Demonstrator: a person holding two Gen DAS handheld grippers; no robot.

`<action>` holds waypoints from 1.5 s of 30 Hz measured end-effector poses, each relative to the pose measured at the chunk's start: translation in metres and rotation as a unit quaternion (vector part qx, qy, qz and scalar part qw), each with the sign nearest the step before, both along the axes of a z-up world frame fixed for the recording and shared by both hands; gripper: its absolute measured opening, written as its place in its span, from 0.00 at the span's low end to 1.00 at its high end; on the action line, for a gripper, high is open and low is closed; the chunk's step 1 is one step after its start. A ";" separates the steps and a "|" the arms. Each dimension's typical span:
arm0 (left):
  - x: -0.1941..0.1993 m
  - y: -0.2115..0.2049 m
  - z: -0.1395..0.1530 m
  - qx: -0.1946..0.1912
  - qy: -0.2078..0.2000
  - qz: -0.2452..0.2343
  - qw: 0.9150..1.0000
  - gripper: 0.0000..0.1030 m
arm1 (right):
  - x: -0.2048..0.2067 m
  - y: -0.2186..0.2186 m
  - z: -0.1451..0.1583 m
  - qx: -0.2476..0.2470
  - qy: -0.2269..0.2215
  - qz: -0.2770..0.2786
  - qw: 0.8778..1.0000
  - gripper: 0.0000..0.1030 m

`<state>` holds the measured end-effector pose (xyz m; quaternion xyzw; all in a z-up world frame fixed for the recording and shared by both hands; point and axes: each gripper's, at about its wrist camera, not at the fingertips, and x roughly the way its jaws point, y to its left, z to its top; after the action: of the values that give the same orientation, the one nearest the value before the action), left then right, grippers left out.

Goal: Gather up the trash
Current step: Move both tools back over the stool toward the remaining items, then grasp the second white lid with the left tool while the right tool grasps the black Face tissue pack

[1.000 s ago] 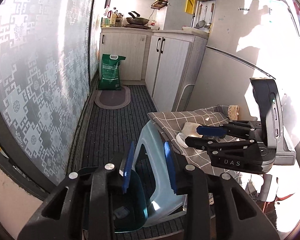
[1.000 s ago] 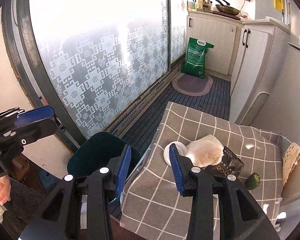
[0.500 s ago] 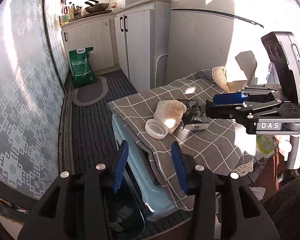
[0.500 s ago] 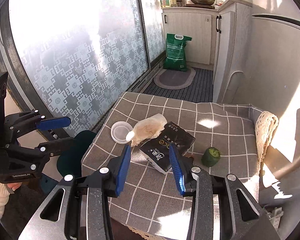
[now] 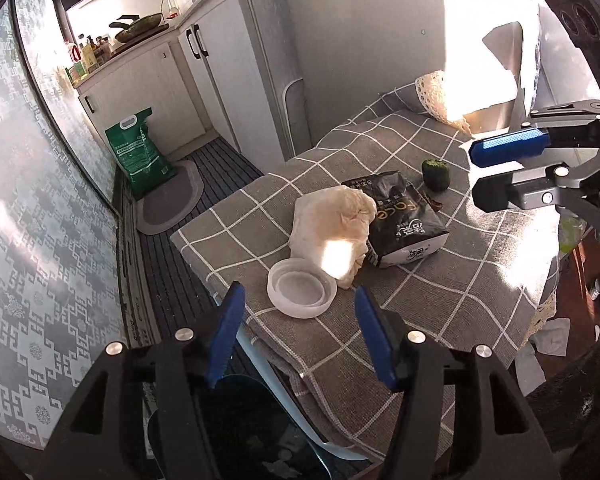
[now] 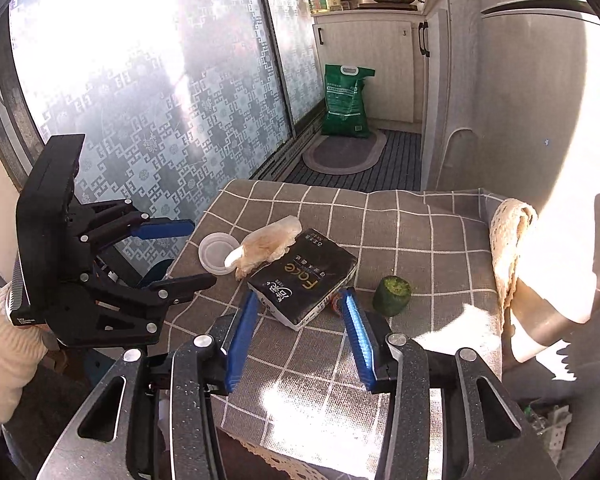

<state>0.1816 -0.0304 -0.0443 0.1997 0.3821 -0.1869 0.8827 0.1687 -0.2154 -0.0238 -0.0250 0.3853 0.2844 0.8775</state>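
On the checked grey cloth (image 5: 440,304) lie a white plastic lid (image 5: 302,288), a crumpled cream bag (image 5: 332,222), a black packet (image 5: 406,216) and a green vegetable stub (image 5: 436,174). My left gripper (image 5: 300,336) is open and empty, just short of the lid. My right gripper (image 6: 300,336) is open and empty, its jaws on either side of the near end of the black packet (image 6: 304,280). The lid (image 6: 219,250), the bag (image 6: 270,242) and the stub (image 6: 392,295) also show in the right wrist view. A dark teal bin (image 5: 244,432) stands below the cloth's edge.
A pale blue stool (image 5: 284,396) holds the cloth. A lace cloth (image 6: 510,240) hangs at the far right. A patterned glass door (image 6: 140,92), white cabinets (image 5: 228,64), a green sack (image 5: 140,152) and an oval mat (image 5: 168,200) lie beyond.
Both grippers have swung toward the cloth and come closer to the trash. The left one now faces the lid; the right one now straddles the black packet.
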 end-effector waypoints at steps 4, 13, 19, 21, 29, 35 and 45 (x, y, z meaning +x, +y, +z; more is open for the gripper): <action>0.006 -0.007 -0.009 0.029 -0.005 -0.013 0.999 0.59 | 0.001 -0.003 -0.003 0.000 0.004 -0.001 1.000 0.43; 0.014 -0.010 -0.019 0.030 0.006 -0.025 0.999 0.50 | 0.001 -0.003 -0.005 -0.007 0.004 0.005 1.000 0.47; 0.014 -0.005 -0.019 0.008 0.012 -0.021 1.000 0.41 | -0.001 0.004 -0.012 -0.011 0.006 0.014 1.000 0.58; 0.013 -0.003 -0.016 -0.004 0.013 -0.019 1.000 0.41 | -0.002 0.008 -0.015 -0.008 0.008 0.019 1.000 0.60; 0.006 0.012 0.001 -0.074 0.020 -0.009 0.997 0.41 | 0.005 0.023 -0.029 0.003 0.015 0.017 1.000 0.72; -0.001 0.018 0.011 -0.097 0.015 -0.006 0.995 0.41 | 0.006 0.034 -0.038 0.002 0.039 0.023 0.999 0.72; -0.010 0.031 0.020 -0.118 0.014 -0.002 0.993 0.41 | 0.019 0.047 -0.047 -0.002 0.042 -0.038 0.998 0.77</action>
<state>0.1720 0.0008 -0.0242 0.0923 0.3694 -0.2353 0.8942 0.1877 -0.1679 -0.0707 -0.0001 0.4232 0.2507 0.8707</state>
